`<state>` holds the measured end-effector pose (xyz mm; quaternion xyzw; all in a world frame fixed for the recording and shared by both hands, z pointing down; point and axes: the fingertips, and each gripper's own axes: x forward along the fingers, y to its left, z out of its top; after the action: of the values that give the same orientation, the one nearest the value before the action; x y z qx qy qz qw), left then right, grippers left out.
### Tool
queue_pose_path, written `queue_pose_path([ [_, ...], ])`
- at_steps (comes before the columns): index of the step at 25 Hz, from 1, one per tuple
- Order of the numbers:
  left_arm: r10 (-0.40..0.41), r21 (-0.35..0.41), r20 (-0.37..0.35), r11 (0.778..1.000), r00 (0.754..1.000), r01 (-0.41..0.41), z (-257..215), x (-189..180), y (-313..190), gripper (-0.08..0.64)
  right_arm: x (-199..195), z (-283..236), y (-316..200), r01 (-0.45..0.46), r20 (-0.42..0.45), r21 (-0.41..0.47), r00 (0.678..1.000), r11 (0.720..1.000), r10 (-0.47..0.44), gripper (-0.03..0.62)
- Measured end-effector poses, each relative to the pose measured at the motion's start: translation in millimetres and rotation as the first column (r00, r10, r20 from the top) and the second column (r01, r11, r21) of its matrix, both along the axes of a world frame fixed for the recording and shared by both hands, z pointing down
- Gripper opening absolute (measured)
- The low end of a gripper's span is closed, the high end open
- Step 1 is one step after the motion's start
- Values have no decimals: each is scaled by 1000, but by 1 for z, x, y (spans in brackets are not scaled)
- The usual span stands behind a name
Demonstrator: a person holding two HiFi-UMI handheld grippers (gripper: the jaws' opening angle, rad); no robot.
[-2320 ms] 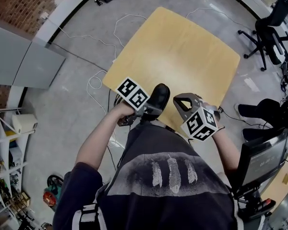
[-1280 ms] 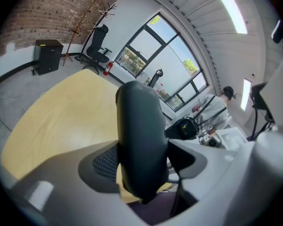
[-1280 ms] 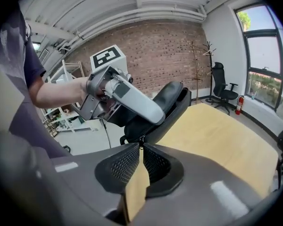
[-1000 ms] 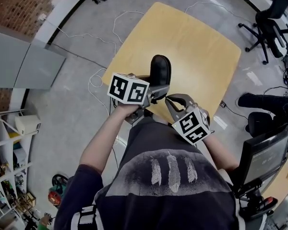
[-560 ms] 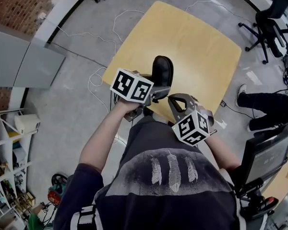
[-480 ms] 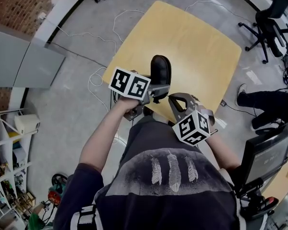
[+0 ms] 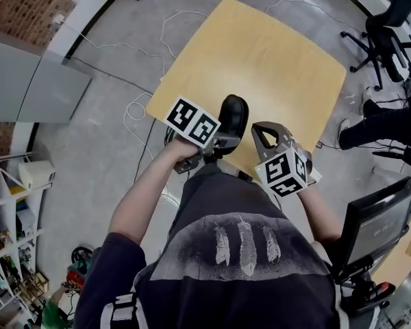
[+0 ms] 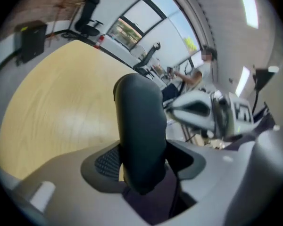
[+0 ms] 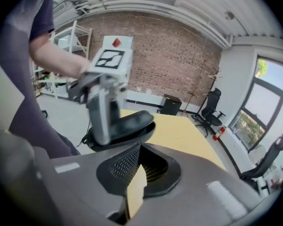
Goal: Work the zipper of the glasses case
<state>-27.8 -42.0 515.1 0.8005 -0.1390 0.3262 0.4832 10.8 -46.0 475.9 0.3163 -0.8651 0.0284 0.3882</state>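
The black glasses case [image 7: 233,115] hangs over the near edge of the yellow table [image 7: 260,53]. My left gripper [image 7: 222,139] is shut on its near end. Its jaws have just been closing, and the case [image 8: 139,126] stands up between them, filling the middle of the left gripper view. My right gripper [image 7: 264,130] is to the right of the case and apart from it, shut with nothing between its pads [image 9: 127,166]. From the right gripper view the case [image 9: 132,120] lies level in the left gripper's grip. Whether the case touches the table I cannot tell.
Office chairs [image 7: 383,33] stand beyond the table's far right corner. A person's legs [image 7: 390,125] reach in at the right. White cables [image 7: 140,115] lie on the floor left of the table. A monitor [image 7: 373,225] stands at my right, and shelves [image 7: 7,252] at my left.
The left gripper and the case have come down and nearer to the table's front edge. The right gripper has shifted right, away from the case. The legs at the right have moved.
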Motion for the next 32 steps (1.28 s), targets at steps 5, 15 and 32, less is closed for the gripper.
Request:
queue_pose_path([
  [5, -194, -77, -77, 979, 978, 188, 7, -7, -15, 296, 4, 5, 13, 147, -10, -77, 989, 986, -148, -2],
  [15, -268, -222, -145, 947, 952, 233, 5, 9, -19, 305, -23, 32, 40, 100, 373, -501, 921, 860, 110, 133],
  [32, -375, -279, -154, 904, 914, 323, -8, -2, -18, 307, -30, 10, 45, 248, -107, 49, 964, 967, -242, 55],
])
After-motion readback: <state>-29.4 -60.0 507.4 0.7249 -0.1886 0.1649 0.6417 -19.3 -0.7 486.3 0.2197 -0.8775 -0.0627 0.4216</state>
